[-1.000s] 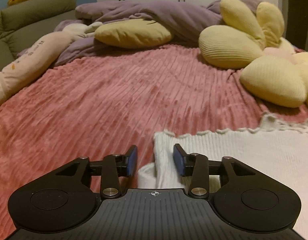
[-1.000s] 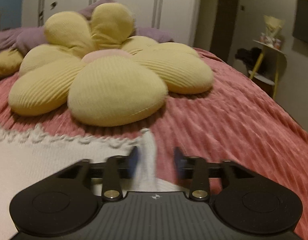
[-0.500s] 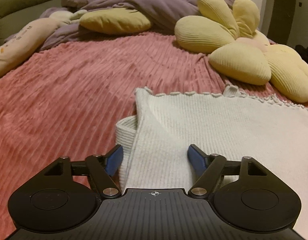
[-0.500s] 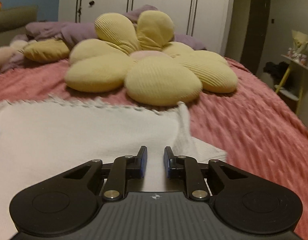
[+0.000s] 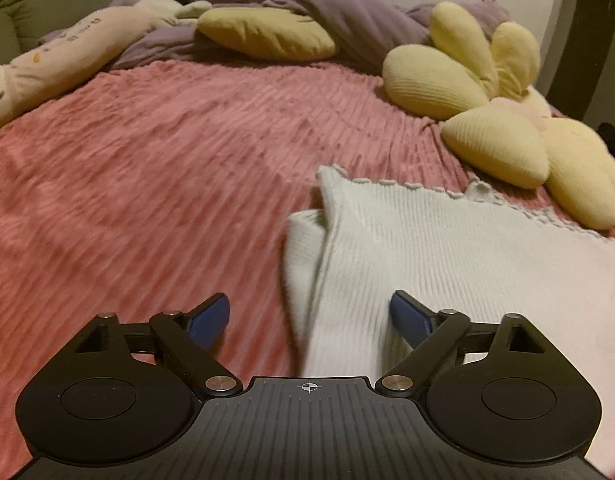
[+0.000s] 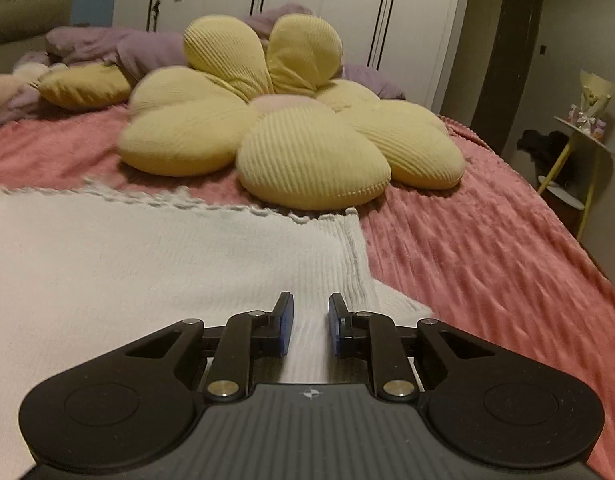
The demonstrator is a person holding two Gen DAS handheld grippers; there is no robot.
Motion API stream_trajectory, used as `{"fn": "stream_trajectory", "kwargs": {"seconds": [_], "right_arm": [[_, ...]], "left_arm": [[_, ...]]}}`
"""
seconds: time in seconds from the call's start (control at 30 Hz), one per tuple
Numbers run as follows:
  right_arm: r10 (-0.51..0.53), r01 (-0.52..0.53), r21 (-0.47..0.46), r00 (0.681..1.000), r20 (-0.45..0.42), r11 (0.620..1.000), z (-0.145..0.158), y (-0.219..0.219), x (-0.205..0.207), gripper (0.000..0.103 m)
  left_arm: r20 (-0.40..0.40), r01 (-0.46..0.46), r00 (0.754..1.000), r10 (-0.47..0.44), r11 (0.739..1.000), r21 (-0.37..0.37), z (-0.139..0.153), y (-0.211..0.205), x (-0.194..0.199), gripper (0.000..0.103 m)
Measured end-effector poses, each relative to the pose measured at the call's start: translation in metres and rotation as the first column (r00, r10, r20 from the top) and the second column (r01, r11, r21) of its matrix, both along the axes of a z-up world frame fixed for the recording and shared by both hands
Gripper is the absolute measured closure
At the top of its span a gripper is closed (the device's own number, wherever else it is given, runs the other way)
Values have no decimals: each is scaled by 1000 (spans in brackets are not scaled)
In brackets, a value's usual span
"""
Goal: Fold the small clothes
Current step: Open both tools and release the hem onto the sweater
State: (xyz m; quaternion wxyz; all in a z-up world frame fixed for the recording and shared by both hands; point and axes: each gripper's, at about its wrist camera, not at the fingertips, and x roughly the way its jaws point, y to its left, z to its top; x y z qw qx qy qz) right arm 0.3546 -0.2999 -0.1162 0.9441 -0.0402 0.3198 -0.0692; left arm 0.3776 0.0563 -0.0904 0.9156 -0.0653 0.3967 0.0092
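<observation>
Lying flat on the pink bedspread [image 5: 155, 184], near the yellow flower pillow [image 6: 291, 140], the white knit top [image 5: 427, 248] has both side parts tucked in under it, so the first folds look done. The left gripper [image 5: 309, 318] has just been opening and now stands wide with its pads off the cloth, while the right gripper [image 6: 310, 328] has its jaws pulled in close, and I cannot tell if they pinch the cloth or just sit above it. I think the top must be folded in half before the job is finished.
</observation>
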Motion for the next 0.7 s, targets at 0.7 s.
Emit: {"fn": "stream_trajectory", "kwargs": {"seconds": [0.7], "right_arm": [[70,-71,47,997,23,996,21,26,-133,62]], "left_arm": [[-137,78,982,-128,943,-325,-10,45,-40,22]]}}
